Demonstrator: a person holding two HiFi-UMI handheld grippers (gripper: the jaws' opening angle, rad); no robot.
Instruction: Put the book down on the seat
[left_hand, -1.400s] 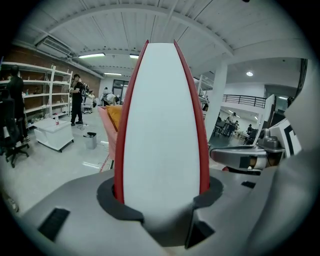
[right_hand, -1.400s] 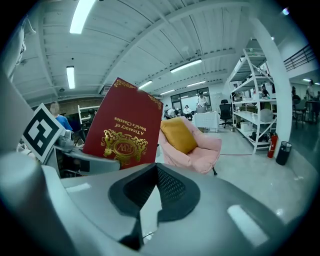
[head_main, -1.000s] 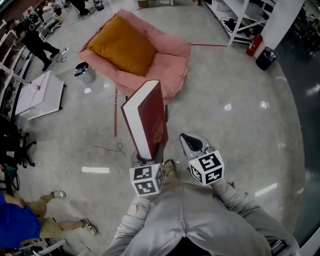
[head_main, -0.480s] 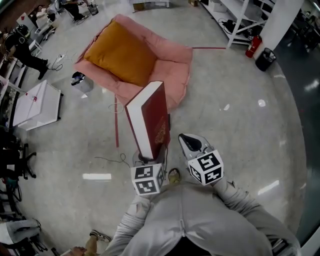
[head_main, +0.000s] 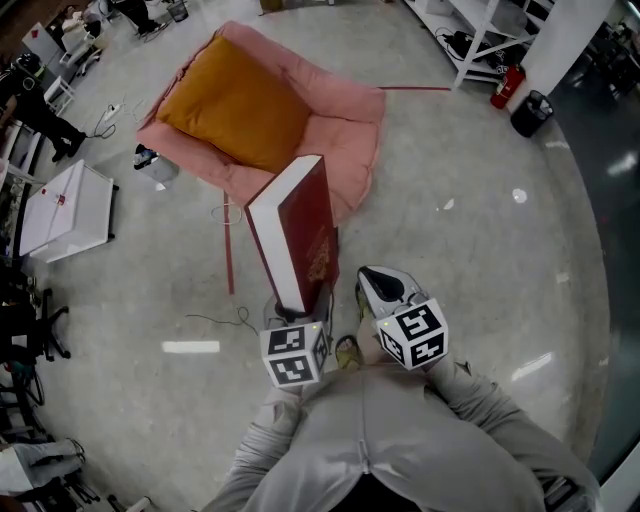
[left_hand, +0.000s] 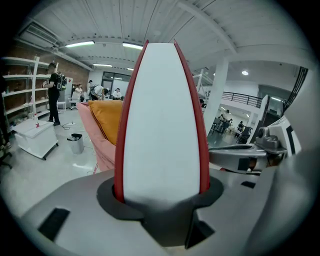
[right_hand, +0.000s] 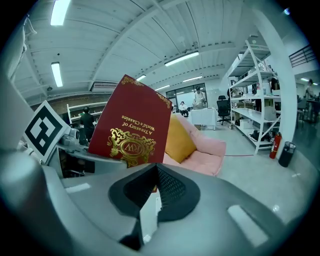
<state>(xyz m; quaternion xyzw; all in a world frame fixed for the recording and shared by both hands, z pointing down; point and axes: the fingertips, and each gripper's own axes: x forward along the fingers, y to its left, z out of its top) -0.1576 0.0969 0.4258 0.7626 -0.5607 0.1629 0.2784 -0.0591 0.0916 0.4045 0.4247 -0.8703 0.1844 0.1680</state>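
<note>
Our left gripper (head_main: 291, 312) pinches the book (head_main: 300, 235) at its near end, long axis pointing to 11 o'clock at the seat (head_main: 345, 120) beyond; the right gripper (head_main: 379, 286) sits pressed together, empty.

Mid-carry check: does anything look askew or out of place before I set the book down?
Nothing is spilled or damaged. The book stands on end and leans, clamped only at its bottom edge by the left gripper, so it looks top-heavy. The orange cushion covers much of the pink seat.
</note>
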